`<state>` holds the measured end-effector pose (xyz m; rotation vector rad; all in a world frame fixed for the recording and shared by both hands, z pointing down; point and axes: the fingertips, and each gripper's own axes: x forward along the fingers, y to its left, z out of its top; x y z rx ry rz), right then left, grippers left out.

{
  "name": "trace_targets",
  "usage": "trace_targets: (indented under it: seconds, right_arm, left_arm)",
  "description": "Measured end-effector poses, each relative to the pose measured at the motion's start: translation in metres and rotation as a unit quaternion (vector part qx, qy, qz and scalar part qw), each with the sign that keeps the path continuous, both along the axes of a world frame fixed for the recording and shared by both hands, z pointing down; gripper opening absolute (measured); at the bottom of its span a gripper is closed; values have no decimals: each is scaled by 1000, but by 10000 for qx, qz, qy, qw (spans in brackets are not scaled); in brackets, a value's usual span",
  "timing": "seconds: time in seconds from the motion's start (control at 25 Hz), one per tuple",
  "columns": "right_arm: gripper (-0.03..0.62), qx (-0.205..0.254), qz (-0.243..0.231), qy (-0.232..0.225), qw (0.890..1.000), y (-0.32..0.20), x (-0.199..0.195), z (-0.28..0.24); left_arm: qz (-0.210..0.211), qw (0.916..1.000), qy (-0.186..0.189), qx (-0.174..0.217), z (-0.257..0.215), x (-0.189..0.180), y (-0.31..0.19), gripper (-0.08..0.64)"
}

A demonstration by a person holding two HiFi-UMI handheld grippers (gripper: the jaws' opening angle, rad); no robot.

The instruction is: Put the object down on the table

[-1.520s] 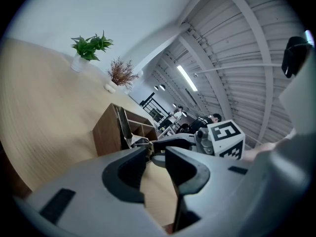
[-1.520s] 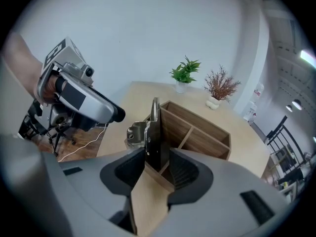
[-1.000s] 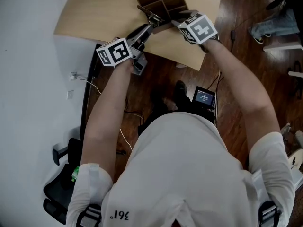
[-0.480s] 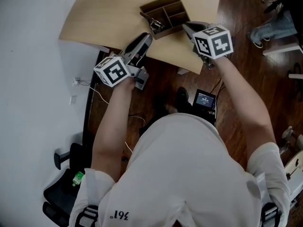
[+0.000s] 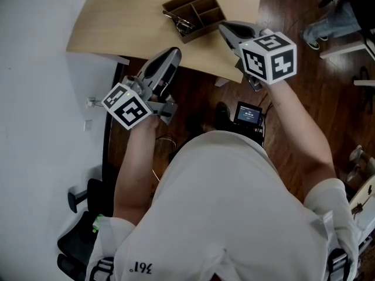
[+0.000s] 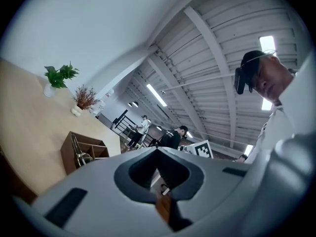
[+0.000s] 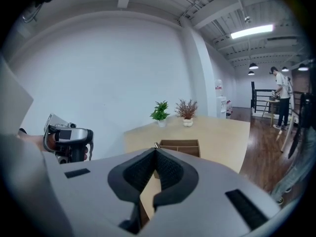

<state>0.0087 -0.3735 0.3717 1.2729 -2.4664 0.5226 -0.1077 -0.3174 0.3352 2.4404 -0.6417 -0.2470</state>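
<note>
1. Head view: the wooden compartment tray (image 5: 196, 12) already rests on the tabletop (image 5: 129, 22), with metal pieces (image 5: 179, 21) inside
2. Left gripper (image 5: 171, 54) is pressed together, empty and apart from the tray
3. Right gripper (image 5: 224, 27) has just closed on nothing; placing looks finished

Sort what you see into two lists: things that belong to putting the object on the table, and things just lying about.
Job: wooden box, set on the table; left gripper and right gripper, both shut, empty.
Lying about: green plant; reddish plant; small screen on the floor.
</note>
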Motion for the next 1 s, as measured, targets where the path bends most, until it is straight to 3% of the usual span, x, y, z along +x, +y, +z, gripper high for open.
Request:
trace_targets:
  seconds: [0.56, 1.0]
  right_arm:
    - [2, 401, 150, -420, 9982, 74, 12, -47]
    - [2, 415, 269, -682, 9964, 100, 27, -65]
  left_arm:
    - [83, 9996, 80, 239, -36, -25, 58, 0]
    - [98, 9999, 18, 49, -29, -27, 79, 0]
